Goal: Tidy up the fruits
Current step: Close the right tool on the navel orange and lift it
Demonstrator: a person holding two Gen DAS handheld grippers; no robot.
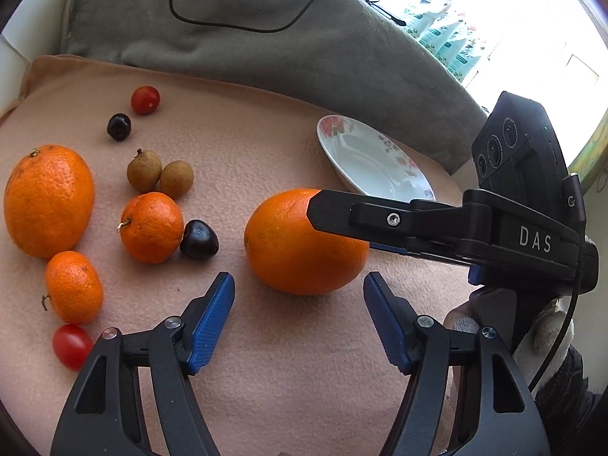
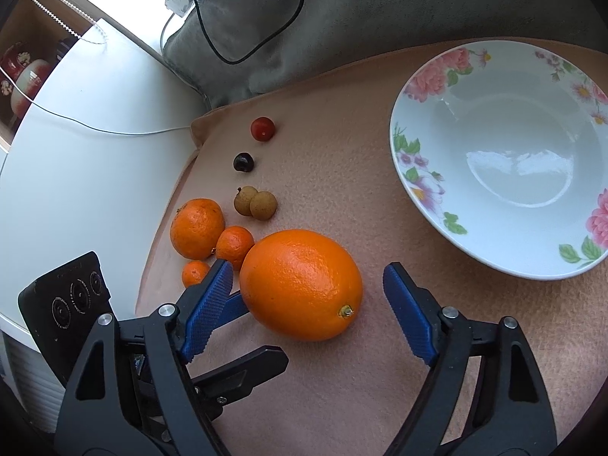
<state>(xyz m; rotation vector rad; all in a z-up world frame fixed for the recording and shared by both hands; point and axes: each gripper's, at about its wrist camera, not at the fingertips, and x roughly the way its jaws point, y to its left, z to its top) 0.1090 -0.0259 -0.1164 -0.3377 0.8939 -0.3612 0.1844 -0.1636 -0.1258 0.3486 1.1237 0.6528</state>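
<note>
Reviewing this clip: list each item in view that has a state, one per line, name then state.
Left tongs: open, holding nothing.
Right tongs: open, pads either side of the large orange, not pressing it.
Large orange: resting on the cloth, not gripped.
Floral bowl: upright, empty.
Two longans: touching each other.
Far cherry tomato: loose on the cloth.

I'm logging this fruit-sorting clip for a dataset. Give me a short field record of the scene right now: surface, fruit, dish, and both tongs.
surface: peach cloth, grey blanket behind
nearest fruit: big orange, on the cloth, not lifted
other fruit: a second large orange, two mandarins, two longans, two dark cherries, two cherry tomatoes, all on the cloth
dish: flowered bowl, empty
right tongs: open, straddling the big orange, pads not touching
left tongs: open, just short of the same orange
</note>
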